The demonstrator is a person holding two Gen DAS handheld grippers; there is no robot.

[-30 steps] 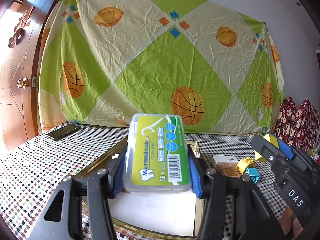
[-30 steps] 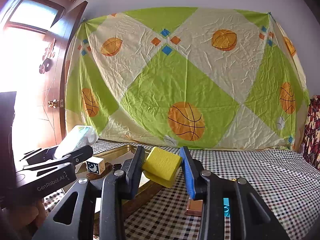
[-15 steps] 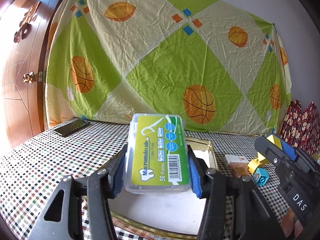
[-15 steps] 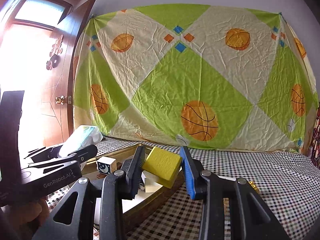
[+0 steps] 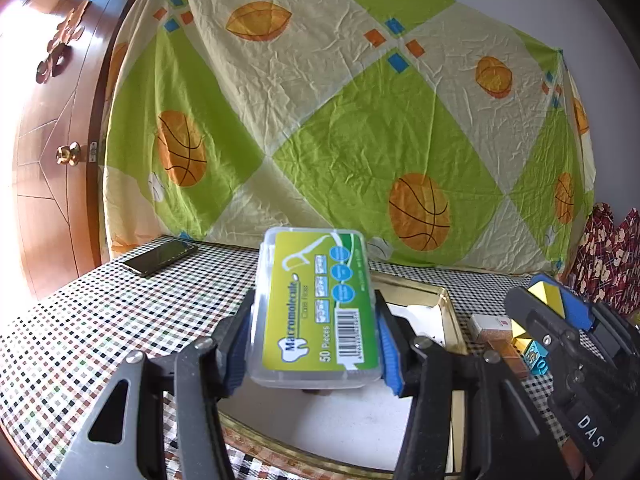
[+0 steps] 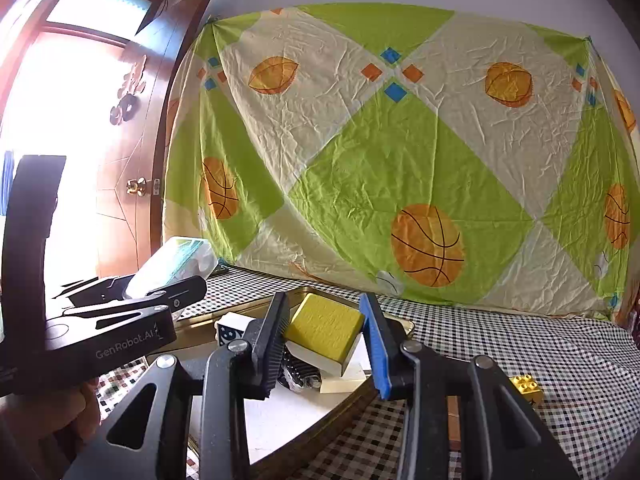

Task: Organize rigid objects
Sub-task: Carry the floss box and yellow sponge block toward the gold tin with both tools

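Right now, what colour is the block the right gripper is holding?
Yellow on top with a white underside; the block shows best in the right wrist view.

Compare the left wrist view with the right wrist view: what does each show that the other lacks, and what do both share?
Only the left wrist view shows the phone on the checked tablecloth and the floss box's label. Only the right wrist view shows the yellow sponge top-on in the right gripper and a yellow brick. Both show the gold-rimmed tray and the basketball-print sheet.
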